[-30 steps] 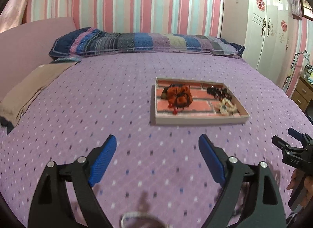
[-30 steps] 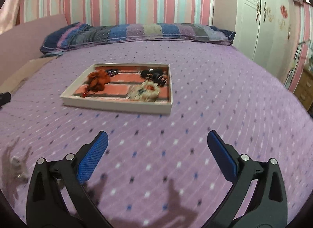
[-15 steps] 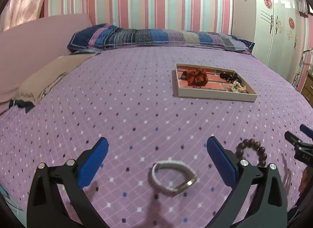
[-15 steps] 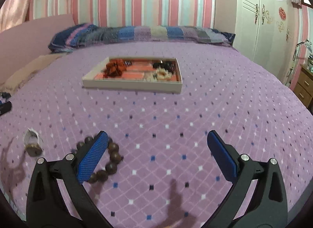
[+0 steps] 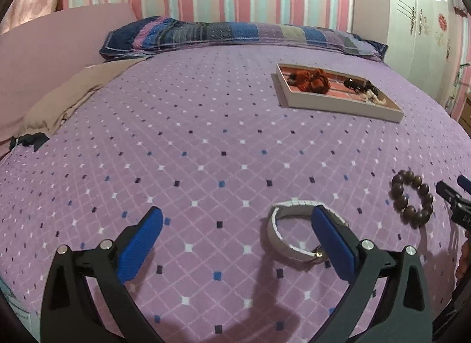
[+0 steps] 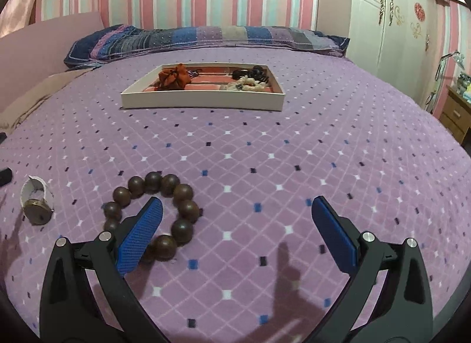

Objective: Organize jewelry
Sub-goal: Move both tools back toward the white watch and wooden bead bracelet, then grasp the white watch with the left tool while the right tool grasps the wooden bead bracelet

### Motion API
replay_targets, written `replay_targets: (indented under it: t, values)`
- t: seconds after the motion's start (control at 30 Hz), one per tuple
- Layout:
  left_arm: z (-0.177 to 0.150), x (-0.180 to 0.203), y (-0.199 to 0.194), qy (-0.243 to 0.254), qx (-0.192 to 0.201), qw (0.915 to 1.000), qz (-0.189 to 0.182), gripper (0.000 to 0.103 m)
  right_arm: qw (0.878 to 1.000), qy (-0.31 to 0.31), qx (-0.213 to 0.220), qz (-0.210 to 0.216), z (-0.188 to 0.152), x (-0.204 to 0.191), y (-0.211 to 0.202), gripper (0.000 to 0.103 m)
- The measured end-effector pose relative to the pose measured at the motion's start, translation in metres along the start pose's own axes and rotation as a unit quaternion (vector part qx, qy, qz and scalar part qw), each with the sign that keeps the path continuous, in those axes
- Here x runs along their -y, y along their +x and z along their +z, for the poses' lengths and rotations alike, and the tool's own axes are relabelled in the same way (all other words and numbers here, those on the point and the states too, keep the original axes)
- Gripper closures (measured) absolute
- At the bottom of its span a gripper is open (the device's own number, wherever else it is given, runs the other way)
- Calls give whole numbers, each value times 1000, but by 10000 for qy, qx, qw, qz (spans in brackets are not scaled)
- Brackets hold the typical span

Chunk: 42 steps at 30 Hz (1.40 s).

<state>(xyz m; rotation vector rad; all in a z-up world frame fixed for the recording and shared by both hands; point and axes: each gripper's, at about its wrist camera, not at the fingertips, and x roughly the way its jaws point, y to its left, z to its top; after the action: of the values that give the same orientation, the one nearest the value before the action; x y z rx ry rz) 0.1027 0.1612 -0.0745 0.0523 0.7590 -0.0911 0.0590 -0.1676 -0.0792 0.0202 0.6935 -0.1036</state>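
Two loose pieces, a white-strapped watch (image 5: 297,231) and a wooden bead bracelet (image 6: 153,213), lie on the bed (image 5: 206,148), well apart from the tray (image 6: 203,101); both now sit near the descended left tool (image 5: 235,242) and right tool (image 6: 235,237), jaws apart, the left's just widened, empty, suggesting pickup comes next.

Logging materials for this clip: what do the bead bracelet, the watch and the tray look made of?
Bead bracelet: likely wood, with large dark brown round beads and a soft sheen. Watch: white strap with stitched edges, perhaps leather or an imitation; brassy metal case. Tray: looks like white cardboard, with thin flat matte walls and a brick-print floor.
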Motion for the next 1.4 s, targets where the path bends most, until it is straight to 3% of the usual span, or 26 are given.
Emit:
replay_targets:
  t: [0.2,0.53,0.6,0.67,0.77,1.0,1.1,1.17,1.4]
  values:
    - [-3,1,16,51,-201,9996,-173,5,9998,-150,-92,35,-4,-12,8,7]
    - [3,1,32,60,-385,9976,-578,6,9991,-148,-300,256,0,-18,22,27]
    - [4,1,34,70,-384,9974,-602,10,9989,-137,-335,291,0,-19,24,29]
    - [4,1,36,74,-441,9970,-625,23,9988,-149,-360,284,-1,-20,26,32]
    - [2,2,45,118,-584,9963,-619,31,9986,-147,-418,299,-2,-22,30,36]
    - [-3,8,49,287,-595,9966,-499,32,9985,-156,-439,270,-3,-24,35,41]
    - [-3,8,50,284,-582,9967,-486,36,9985,-176,-422,289,-4,-25,35,51]
    - [-3,10,49,302,-567,9966,-508,44,9985,-191,-408,302,-3,-25,35,60]
    - [-3,25,47,547,-549,9955,-552,71,9979,-274,-379,437,-4,-28,34,73]
